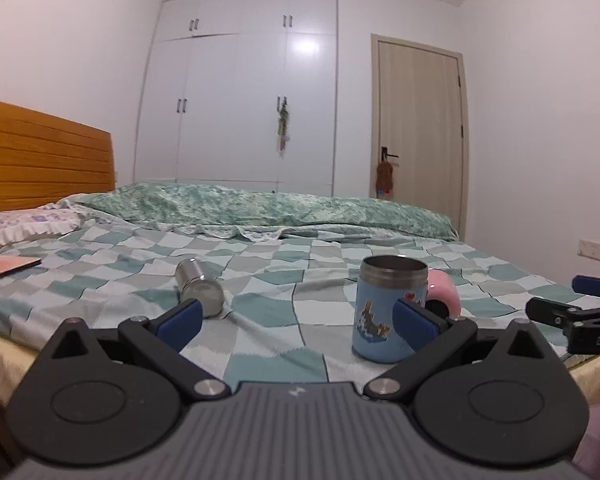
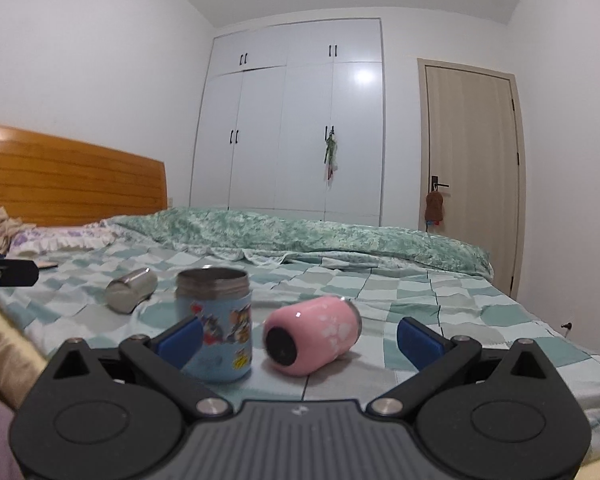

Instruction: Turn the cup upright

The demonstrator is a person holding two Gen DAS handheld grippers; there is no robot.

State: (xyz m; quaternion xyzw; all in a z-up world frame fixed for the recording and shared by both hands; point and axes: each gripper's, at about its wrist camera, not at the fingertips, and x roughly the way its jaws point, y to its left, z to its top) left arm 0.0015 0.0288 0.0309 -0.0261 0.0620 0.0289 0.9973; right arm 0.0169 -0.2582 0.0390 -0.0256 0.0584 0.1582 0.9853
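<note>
A blue cartoon cup [image 1: 384, 312] stands upright on the checked bed sheet [image 1: 268, 304]; it also shows in the right wrist view [image 2: 216, 320]. A pink cup [image 2: 312, 334] lies on its side right of it, black base toward me; its edge shows behind the blue cup in the left wrist view [image 1: 444, 292]. A steel cup [image 1: 200, 290] lies on its side farther left, also in the right wrist view [image 2: 131, 289]. My left gripper [image 1: 296, 326] is open and empty, its right finger beside the blue cup. My right gripper [image 2: 298, 340] is open and empty, just short of the pink cup.
A folded green quilt [image 1: 260, 210] runs across the far side of the bed. A wooden headboard [image 1: 40, 152] and pillows are at the left. A pink book [image 1: 4, 268] lies at the far left. White wardrobes [image 2: 292, 120] and a door [image 2: 472, 168] stand behind.
</note>
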